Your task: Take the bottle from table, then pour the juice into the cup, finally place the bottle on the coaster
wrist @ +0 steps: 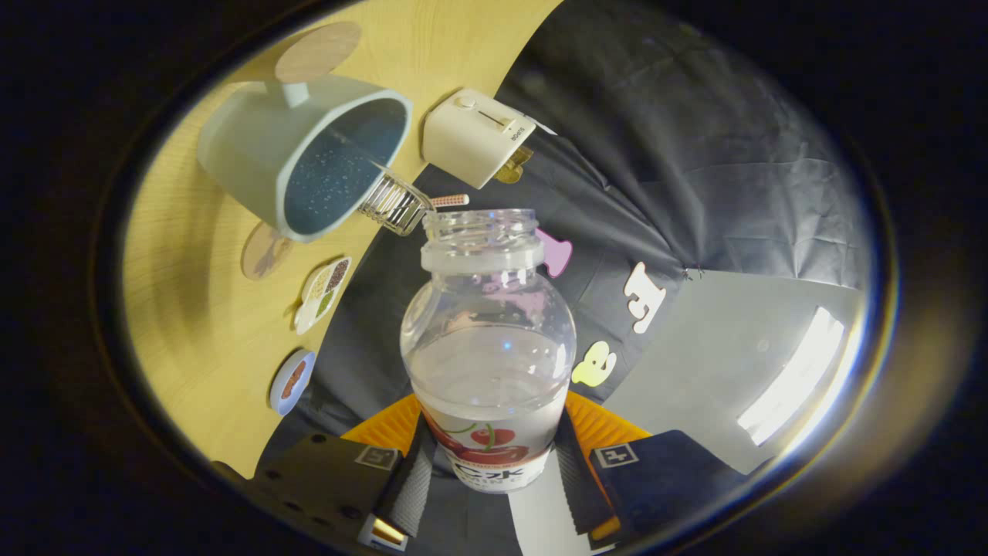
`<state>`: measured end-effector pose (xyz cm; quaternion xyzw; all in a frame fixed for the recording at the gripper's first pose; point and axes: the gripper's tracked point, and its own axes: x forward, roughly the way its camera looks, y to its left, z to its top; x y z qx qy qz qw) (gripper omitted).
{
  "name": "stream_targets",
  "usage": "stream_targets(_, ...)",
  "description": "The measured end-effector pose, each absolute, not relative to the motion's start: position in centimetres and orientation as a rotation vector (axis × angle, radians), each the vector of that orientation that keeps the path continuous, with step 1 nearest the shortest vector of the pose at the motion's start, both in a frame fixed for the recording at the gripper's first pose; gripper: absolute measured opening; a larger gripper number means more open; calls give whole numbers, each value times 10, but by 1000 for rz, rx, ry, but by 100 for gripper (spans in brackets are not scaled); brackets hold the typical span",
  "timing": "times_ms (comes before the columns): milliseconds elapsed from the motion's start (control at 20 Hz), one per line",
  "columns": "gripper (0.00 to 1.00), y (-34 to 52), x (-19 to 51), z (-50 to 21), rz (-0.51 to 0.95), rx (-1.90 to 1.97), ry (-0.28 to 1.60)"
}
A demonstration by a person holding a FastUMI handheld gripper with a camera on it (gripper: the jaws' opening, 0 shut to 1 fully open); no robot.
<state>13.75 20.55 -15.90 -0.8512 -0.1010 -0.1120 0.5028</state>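
A clear bottle with a cherry label and no cap sits between my fingers, and my gripper is shut on its lower body. Clear liquid fills about half of it. The view is rolled, so the wooden table stands to the left of the bottle. A pale blue-green cup with a dark blue inside lies beyond the bottle's mouth and to its left, its opening turned toward me. I see no stream between mouth and cup. A round wooden coaster lies past the cup's handle.
A white toaster stands beyond the bottle, right of the cup. A ribbed clear glass sits against the cup's rim. A round picture disc and two flat food pictures lie on the table nearer my fingers.
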Motion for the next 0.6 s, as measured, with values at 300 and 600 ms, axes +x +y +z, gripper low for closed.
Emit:
stream_targets(300,76,206,137,-161,-268,-2063,-242)
stream_targets(600,76,202,137,-162,-267,-2088,-230)
